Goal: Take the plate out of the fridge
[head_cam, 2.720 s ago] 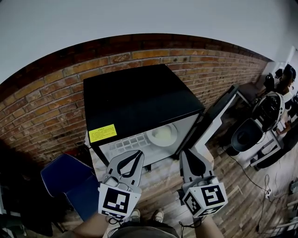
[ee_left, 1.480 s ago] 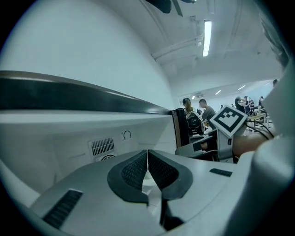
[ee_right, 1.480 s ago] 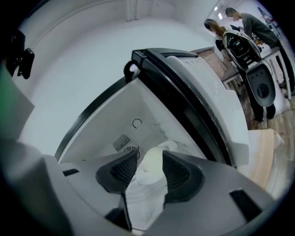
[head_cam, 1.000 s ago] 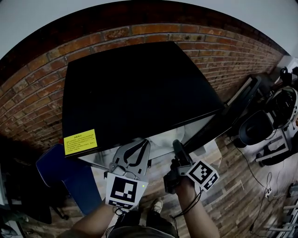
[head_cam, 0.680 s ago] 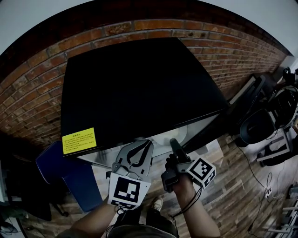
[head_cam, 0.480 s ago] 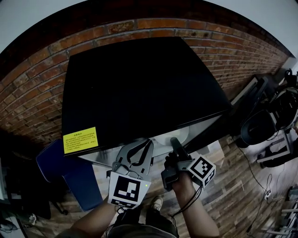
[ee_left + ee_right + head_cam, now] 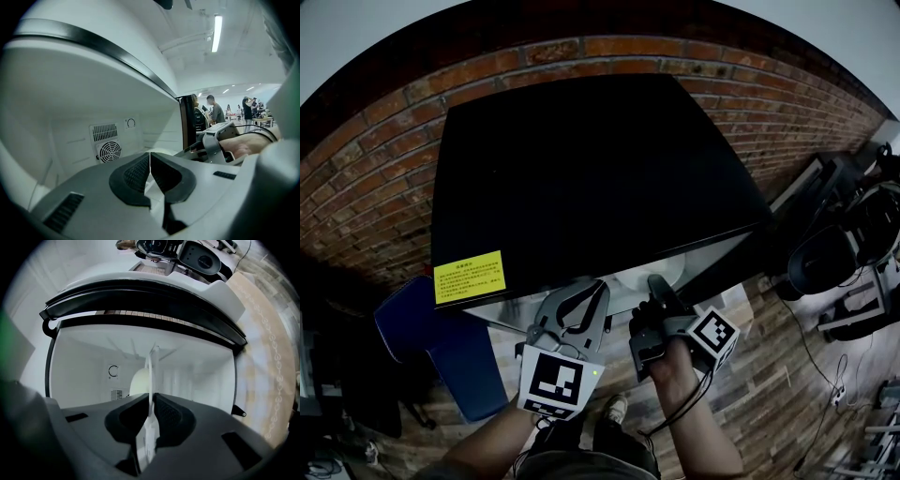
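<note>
The plate (image 7: pixel 151 376) is inside the fridge (image 7: pixel 581 169), toward its right side, close to the front edge. The right gripper (image 7: pixel 151 401) has just been closing its jaws, and they now pinch the plate's rim edge-on. A few seconds back both grippers hung in front of the fridge with the right one flat. Now both tips reach under the fridge top, and the right one is rolled onto its side. By my reading the grasp is made and the draw-out comes next, since the plate is not yet out. The left gripper (image 7: pixel 150 157) is clenched on nothing, left of the plate. Count: one plate, one fridge, one yellow label (image 7: pixel 469 277), two grippers.
</note>
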`<move>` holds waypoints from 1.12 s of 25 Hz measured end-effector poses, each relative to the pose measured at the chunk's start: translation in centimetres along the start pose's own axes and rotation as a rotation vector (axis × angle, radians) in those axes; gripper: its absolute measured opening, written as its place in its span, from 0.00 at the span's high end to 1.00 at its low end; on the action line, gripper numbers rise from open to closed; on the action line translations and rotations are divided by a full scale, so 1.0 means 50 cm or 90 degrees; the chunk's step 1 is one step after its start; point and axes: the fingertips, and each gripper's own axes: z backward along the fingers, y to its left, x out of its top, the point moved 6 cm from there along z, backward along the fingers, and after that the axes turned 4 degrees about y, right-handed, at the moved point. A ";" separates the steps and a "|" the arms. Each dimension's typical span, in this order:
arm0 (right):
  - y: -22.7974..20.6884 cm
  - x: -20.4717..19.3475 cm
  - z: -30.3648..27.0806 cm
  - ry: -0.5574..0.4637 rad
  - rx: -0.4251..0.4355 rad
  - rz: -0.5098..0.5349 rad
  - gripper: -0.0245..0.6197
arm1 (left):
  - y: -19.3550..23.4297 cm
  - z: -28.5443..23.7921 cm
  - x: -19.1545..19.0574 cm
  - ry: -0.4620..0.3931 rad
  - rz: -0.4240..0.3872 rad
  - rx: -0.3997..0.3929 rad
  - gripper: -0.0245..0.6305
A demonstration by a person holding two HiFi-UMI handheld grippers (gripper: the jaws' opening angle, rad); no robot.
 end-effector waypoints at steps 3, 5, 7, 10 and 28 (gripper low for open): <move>0.003 -0.002 0.006 -0.002 -0.008 -0.003 0.90 | -0.001 0.005 0.000 0.001 -0.002 0.000 0.93; 0.007 -0.003 0.010 -0.001 -0.012 0.002 0.90 | -0.001 0.008 0.002 0.000 -0.003 0.001 0.93; 0.012 -0.007 0.014 0.001 -0.013 0.003 0.90 | -0.002 0.013 0.004 -0.002 -0.005 0.002 0.93; 0.022 -0.014 0.023 0.002 -0.004 -0.007 0.90 | -0.003 0.021 0.009 -0.007 -0.007 0.004 0.93; 0.125 -0.030 0.152 -0.019 0.045 -0.008 0.90 | -0.023 0.082 0.062 -0.050 -0.029 0.008 0.93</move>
